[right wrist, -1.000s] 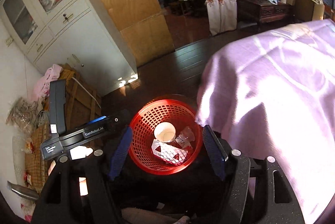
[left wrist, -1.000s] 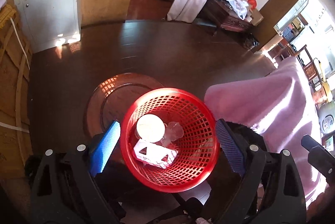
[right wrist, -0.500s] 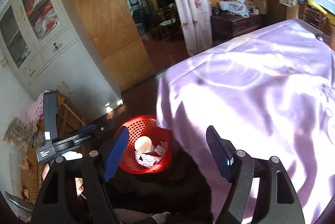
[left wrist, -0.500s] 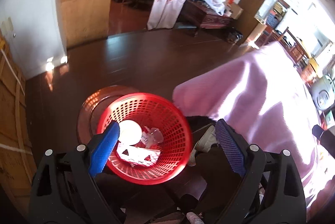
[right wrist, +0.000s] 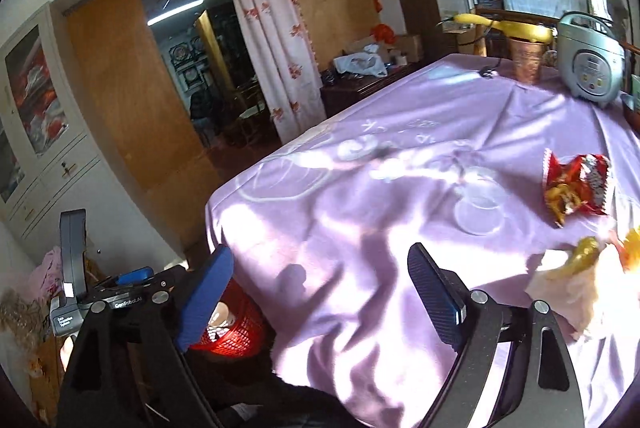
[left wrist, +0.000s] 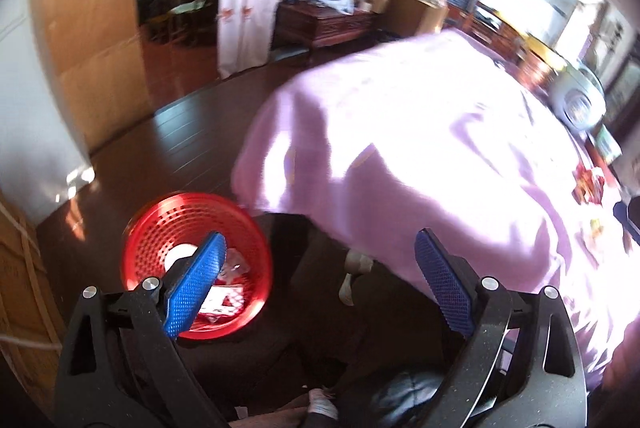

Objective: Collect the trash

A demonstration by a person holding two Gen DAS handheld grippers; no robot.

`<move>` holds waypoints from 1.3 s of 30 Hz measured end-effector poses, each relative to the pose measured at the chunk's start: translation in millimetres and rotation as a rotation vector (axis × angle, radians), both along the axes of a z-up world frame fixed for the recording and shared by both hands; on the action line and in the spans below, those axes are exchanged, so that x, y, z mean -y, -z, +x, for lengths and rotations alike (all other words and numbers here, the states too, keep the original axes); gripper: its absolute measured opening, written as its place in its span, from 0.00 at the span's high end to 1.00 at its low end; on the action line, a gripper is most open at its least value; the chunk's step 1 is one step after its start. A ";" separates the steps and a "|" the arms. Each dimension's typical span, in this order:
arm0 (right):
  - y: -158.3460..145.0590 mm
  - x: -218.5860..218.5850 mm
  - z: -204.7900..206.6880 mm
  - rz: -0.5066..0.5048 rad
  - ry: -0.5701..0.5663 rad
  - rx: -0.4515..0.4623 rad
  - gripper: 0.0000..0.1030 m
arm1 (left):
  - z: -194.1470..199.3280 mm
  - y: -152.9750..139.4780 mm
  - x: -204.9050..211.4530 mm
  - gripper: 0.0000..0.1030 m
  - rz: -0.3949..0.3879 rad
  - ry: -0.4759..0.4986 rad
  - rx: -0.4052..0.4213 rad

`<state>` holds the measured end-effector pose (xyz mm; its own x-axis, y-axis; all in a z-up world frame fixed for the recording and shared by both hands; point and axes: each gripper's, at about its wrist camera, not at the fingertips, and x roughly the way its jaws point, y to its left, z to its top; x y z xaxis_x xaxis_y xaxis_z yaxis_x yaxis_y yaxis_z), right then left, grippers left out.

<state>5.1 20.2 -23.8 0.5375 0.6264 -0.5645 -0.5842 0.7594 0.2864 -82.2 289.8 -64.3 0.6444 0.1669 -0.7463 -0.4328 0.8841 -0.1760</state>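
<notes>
With nothing between their blue pads, the right gripper, whose jaws have just been opening wider, and the left gripper both stand released, presumably freed for the next pickup. In the right view, the red snack wrapper lies at two o'clock on the purple tablecloth, with a clear plastic cup beside it and crumpled wrappers at three o'clock. The red basket, at ten o'clock of the left gripper, sits on the floor by the table's edge holding trash, likely kept near for short drops.
</notes>
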 end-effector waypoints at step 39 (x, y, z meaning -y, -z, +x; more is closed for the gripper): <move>41.8 158.0 60.4 -0.279 0.434 0.023 0.73 | 110.3 7.1 164.0 0.08 0.100 0.370 -0.077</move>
